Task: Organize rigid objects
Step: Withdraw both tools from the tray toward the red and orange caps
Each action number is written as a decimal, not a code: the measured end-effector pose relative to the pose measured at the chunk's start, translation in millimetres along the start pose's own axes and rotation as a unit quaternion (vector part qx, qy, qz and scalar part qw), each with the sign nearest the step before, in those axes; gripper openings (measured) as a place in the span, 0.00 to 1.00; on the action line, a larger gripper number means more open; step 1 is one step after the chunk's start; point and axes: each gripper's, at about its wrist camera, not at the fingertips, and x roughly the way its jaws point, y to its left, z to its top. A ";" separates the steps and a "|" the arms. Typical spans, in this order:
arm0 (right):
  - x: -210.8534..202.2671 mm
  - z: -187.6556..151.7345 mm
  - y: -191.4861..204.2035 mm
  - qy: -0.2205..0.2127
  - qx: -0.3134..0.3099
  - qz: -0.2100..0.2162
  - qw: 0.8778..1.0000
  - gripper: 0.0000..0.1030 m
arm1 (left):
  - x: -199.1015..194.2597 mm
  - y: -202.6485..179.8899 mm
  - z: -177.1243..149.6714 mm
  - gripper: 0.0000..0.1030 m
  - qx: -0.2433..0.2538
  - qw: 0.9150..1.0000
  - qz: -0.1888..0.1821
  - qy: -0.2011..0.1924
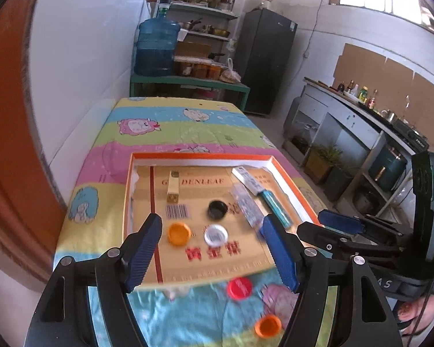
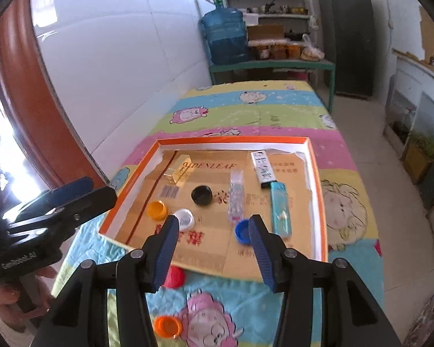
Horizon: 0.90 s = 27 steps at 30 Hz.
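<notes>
**Grippers poised over the sorting tray**

A round blue plastic cap [image 2: 242,232] lies inside the shallow orange-rimmed cardboard tray [image 2: 315,173], just beside the right gripper's [image 2: 214,238] right fingertip; the finger hides part of the cap. Both the right gripper and the left gripper [image 1: 211,247] are spread wide and empty, angled down at the tray. A red cap [image 1: 239,288] lies outside the tray on the cloth, blurred.

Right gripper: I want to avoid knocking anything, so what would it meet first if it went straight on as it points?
Probably the box's cardboard floor, between the white cap and blue cap. The right gripper is open; depth is unclear.
</notes>
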 end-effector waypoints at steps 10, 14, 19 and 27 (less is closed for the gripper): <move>-30.9 -53.2 29.8 -0.014 -0.025 -0.016 0.999 0.49 | -43.4 -5.1 -48.9 0.73 -0.004 1.000 0.002 -0.013; -35.9 -73.8 38.6 -0.009 -0.017 -0.008 1.000 0.49 | -54.6 -2.8 -66.0 0.73 -0.022 1.000 -0.001 -0.014; -33.9 -89.2 40.9 0.001 -0.009 -0.012 1.000 0.49 | -62.6 1.7 -81.4 0.73 -0.043 0.999 0.013 -0.012; -30.2 -107.6 34.9 0.018 0.005 -0.031 0.999 0.49 | -65.4 6.5 -108.4 0.72 -0.058 0.998 0.030 0.007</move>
